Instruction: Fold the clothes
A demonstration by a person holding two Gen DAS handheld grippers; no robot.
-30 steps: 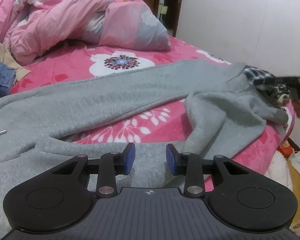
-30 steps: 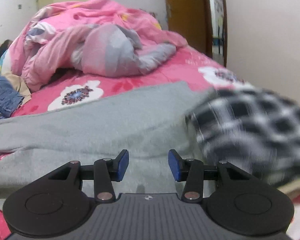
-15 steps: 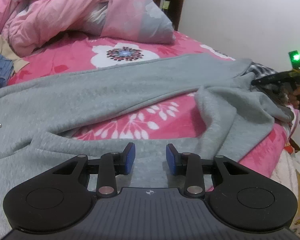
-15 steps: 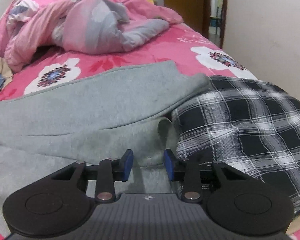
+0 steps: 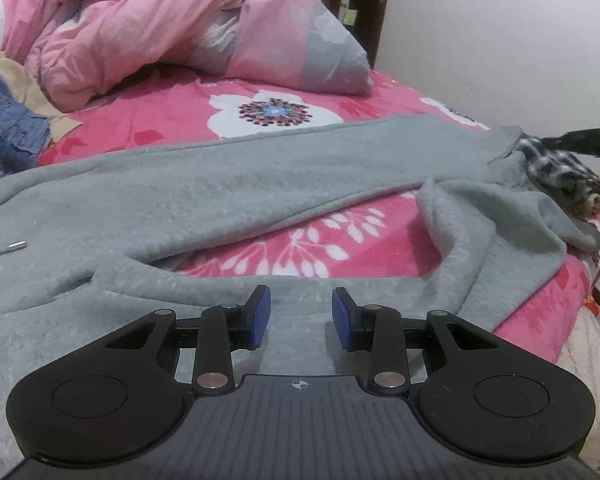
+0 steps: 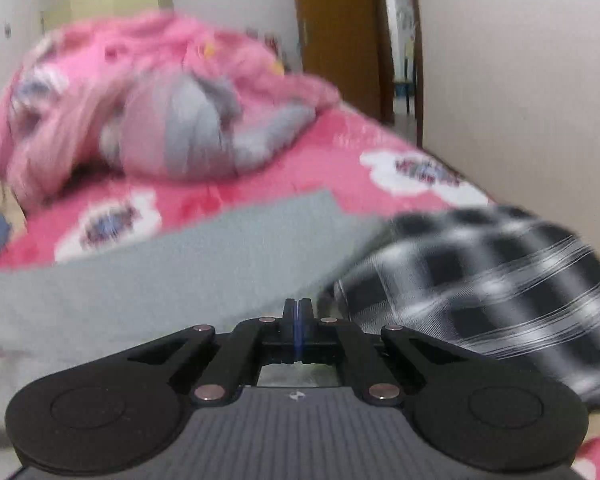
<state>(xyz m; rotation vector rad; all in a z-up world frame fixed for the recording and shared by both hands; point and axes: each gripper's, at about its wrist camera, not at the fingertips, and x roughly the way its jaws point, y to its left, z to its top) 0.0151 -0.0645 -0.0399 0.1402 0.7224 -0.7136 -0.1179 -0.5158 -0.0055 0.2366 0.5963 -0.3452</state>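
A grey fleece garment (image 5: 228, 184) lies spread across the pink flowered bed (image 5: 172, 120), and it shows in the right wrist view (image 6: 148, 280) too. My left gripper (image 5: 301, 312) is open, low over the garment's near part. My right gripper (image 6: 297, 312) is shut at the garment's far end; the pads meet and no cloth shows between them. It appears as a dark shape in the left wrist view (image 5: 580, 142). A black-and-white plaid cloth (image 6: 500, 288) lies right beside it, also seen at the bed's far right corner (image 5: 556, 164).
A bunched pink and grey quilt (image 5: 172, 28) fills the back of the bed. Blue jeans (image 5: 8, 128) and a beige cloth (image 5: 24, 84) lie at the left. A white wall (image 5: 500, 40) and a brown door (image 6: 340, 40) stand behind. The bed edge drops off at the right (image 5: 572, 320).
My right gripper has closed at the grey garment's end and lifted; its view is now blurred by motion. My left gripper stays open over the garment.
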